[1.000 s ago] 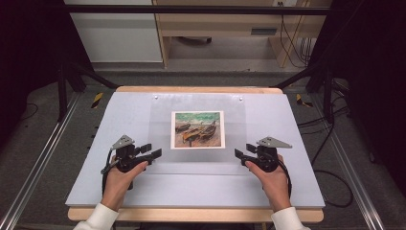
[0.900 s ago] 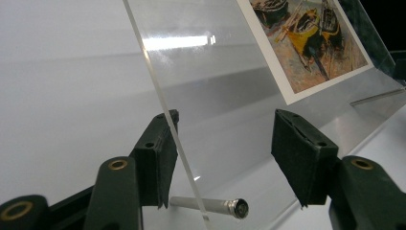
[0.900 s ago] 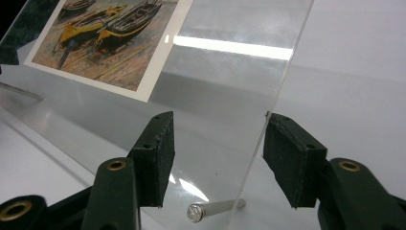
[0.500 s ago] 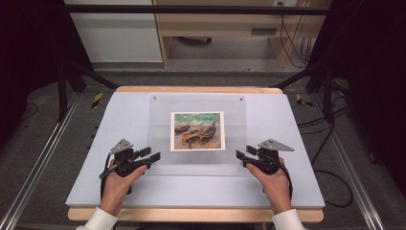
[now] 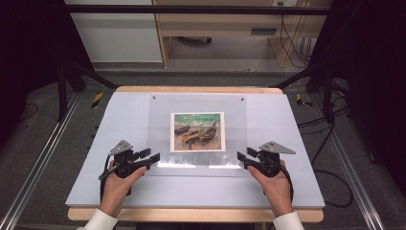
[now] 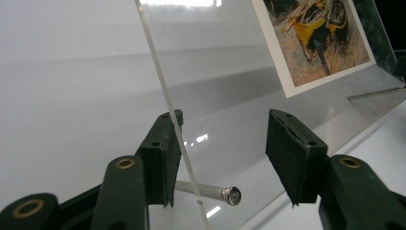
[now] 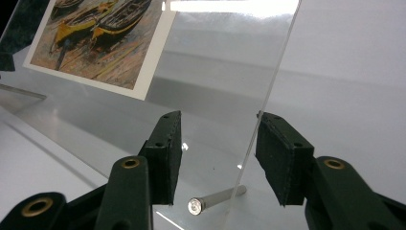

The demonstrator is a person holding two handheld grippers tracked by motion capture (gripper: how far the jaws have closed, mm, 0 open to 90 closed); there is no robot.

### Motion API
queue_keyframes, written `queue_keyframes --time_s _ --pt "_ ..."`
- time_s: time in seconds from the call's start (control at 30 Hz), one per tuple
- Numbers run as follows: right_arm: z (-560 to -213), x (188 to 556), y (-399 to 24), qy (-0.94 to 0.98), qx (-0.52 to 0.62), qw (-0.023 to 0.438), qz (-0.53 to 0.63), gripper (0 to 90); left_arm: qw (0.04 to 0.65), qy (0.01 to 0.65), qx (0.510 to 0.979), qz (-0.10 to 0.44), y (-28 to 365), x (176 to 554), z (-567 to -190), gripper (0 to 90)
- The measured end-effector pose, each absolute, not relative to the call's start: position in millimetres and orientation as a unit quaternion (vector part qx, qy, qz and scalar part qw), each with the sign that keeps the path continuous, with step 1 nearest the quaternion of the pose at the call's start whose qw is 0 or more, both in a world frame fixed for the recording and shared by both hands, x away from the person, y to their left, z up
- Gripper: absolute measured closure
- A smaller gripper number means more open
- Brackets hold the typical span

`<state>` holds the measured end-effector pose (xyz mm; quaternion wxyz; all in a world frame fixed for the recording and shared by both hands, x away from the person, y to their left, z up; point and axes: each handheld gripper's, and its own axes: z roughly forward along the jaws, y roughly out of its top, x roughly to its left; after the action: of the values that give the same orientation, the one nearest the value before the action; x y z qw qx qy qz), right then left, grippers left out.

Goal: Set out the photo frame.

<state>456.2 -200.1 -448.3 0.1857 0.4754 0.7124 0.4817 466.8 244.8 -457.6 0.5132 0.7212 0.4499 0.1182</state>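
Both hand-held grippers closing; clear sheet point(image 5: 197, 132) edges between jaws, ungripped

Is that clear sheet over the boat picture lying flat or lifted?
Lifted at its near edge: the clear sheet tilts upward, a metal pin under its corner.

One clear acrylic sheet point(image 5: 197, 134) lies on the table point(image 5: 119, 191); one boat picture point(image 5: 197, 132) sits at the sheet's middle; two metal pins point(image 6: 210, 191) project at the sheet's near corners; two grippers flank the sheet, left gripper point(image 5: 154, 157) and right gripper point(image 5: 242, 158).
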Motion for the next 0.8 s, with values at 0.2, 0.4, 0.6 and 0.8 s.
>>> queue_keyframes --time_s 0.2,0.4,0.6,0.8 --pt "-448.3 451.7 -200.8 0.711 0.478 0.187 0.481 55.7 0.516 0.448 0.721 0.117 247.0 463.5 -458.5 48.9" --pt "-448.3 446.0 -201.1 0.712 0.478 0.188 0.479 58.7 0.514 0.448 0.722 0.118 247.9 459.0 -458.9 51.5" --pt "-449.3 440.5 -201.2 0.708 0.483 0.189 0.478 61.6 0.510 0.443 0.727 0.121 248.1 455.4 -459.0 53.0" --pt "-450.7 436.4 -201.6 0.707 0.486 0.190 0.478 63.1 0.508 0.443 0.729 0.118 248.9 454.5 -458.7 54.4"
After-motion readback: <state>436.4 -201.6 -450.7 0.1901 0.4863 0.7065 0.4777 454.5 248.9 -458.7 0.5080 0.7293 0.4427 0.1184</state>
